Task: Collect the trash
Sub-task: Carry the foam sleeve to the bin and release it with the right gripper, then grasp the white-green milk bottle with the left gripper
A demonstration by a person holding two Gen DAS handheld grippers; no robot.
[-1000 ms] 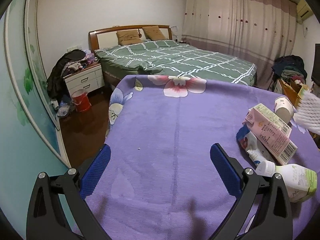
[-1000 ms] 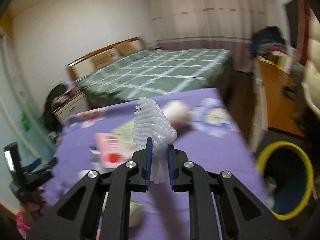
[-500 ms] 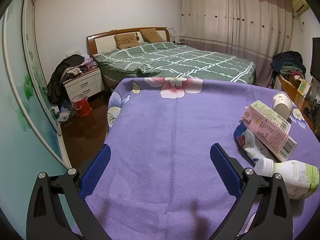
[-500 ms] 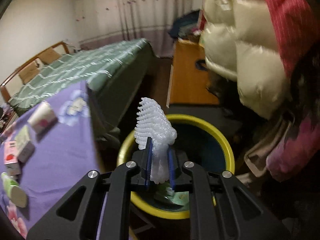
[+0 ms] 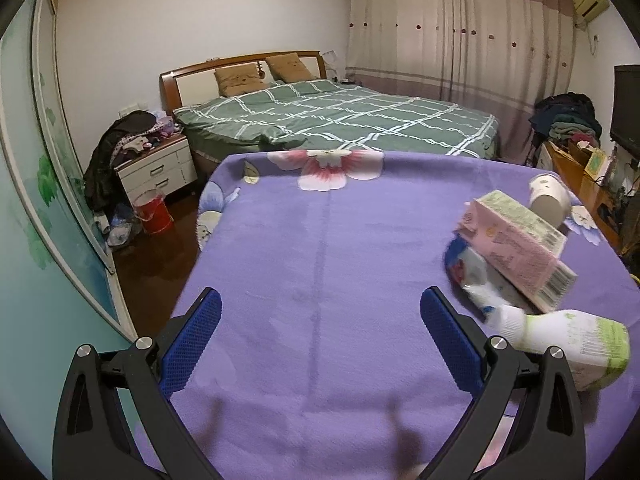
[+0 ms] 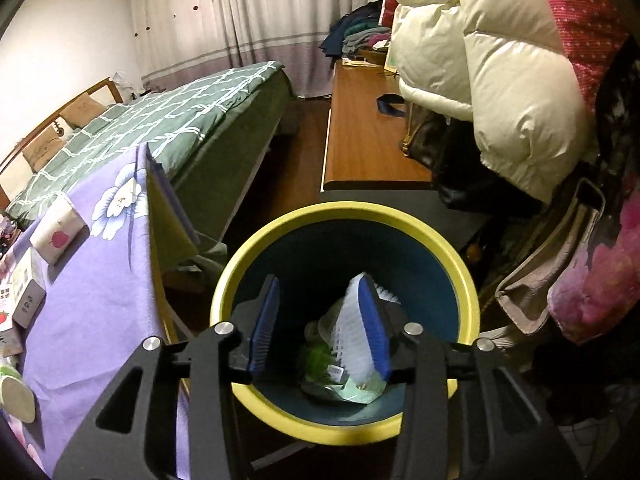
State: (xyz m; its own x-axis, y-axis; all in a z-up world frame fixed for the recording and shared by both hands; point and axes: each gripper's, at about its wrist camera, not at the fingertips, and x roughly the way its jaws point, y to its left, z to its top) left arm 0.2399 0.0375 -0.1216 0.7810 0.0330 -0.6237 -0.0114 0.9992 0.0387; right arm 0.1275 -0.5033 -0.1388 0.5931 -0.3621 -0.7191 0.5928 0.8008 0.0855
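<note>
My right gripper [image 6: 320,320] is open over a yellow-rimmed blue bin [image 6: 460,264]. The white foam net [image 6: 352,332] lies against the right pad, dropping into the bin onto other trash [image 6: 320,360]. My left gripper [image 5: 320,332] is open and empty above the purple flowered table cloth [image 5: 320,240]. To its right lie a pink carton [image 5: 516,240], a white and green bottle [image 5: 572,344], a blue and white wrapper [image 5: 468,268] and a paper cup [image 5: 550,200].
A green checked bed [image 5: 340,120] stands behind the table, with a nightstand [image 5: 156,168] and red bucket [image 5: 154,212] at left. A wooden desk [image 6: 368,132] and a white puffy jacket [image 6: 500,60] hang close beside the bin.
My right gripper swung from the table to over the bin, then opened and let go of the foam net. The left gripper stayed open over the table, shifting slightly.
</note>
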